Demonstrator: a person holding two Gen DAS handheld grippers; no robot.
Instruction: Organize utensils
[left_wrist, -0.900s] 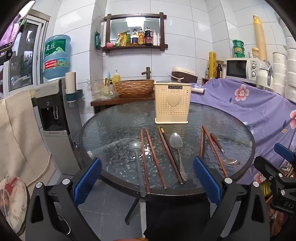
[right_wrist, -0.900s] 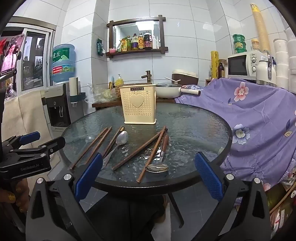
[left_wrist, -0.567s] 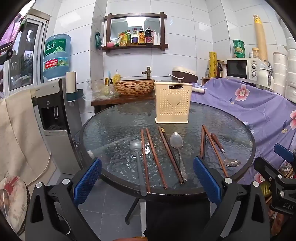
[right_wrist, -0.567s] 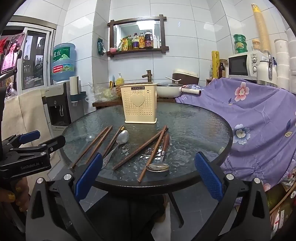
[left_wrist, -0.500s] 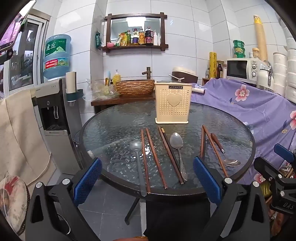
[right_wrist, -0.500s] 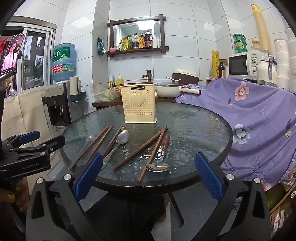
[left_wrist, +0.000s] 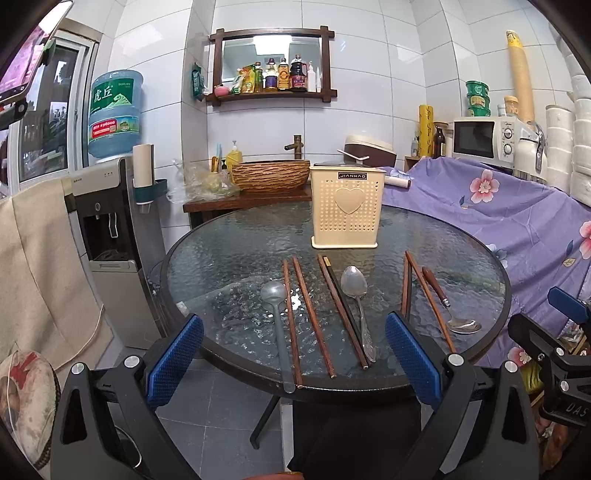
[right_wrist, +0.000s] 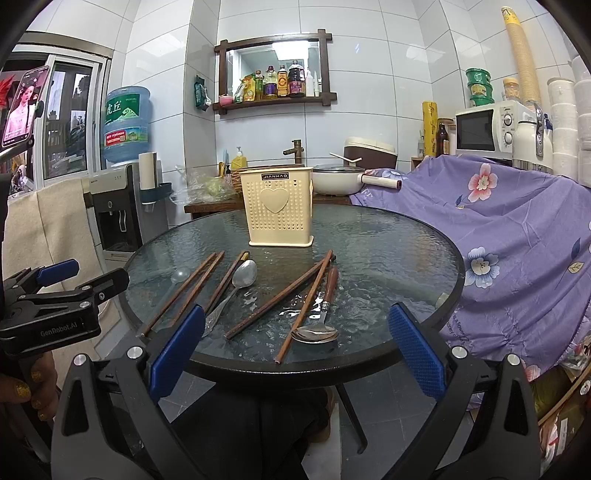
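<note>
A cream perforated utensil holder (left_wrist: 346, 206) (right_wrist: 277, 210) stands upright at the back of the round glass table (left_wrist: 221, 258) (right_wrist: 388, 251). In front of it lie several brown chopsticks (left_wrist: 312, 317) (right_wrist: 279, 299), a clear ladle (left_wrist: 275, 306), a steel spoon (left_wrist: 356, 291) (right_wrist: 242, 277) and a wooden-handled spoon (left_wrist: 448, 306) (right_wrist: 321, 314). My left gripper (left_wrist: 293, 360) hovers open off the table's near edge, empty. My right gripper (right_wrist: 295, 354) is open and empty too, near the wooden-handled spoon's bowl.
A water dispenser (left_wrist: 110, 206) stands left of the table. A purple floral cloth (left_wrist: 517, 221) covers furniture on the right, with a microwave (left_wrist: 484, 138) behind. A side table with a wicker basin (left_wrist: 271, 177) sits behind. A hand (right_wrist: 22, 384) holds the left gripper.
</note>
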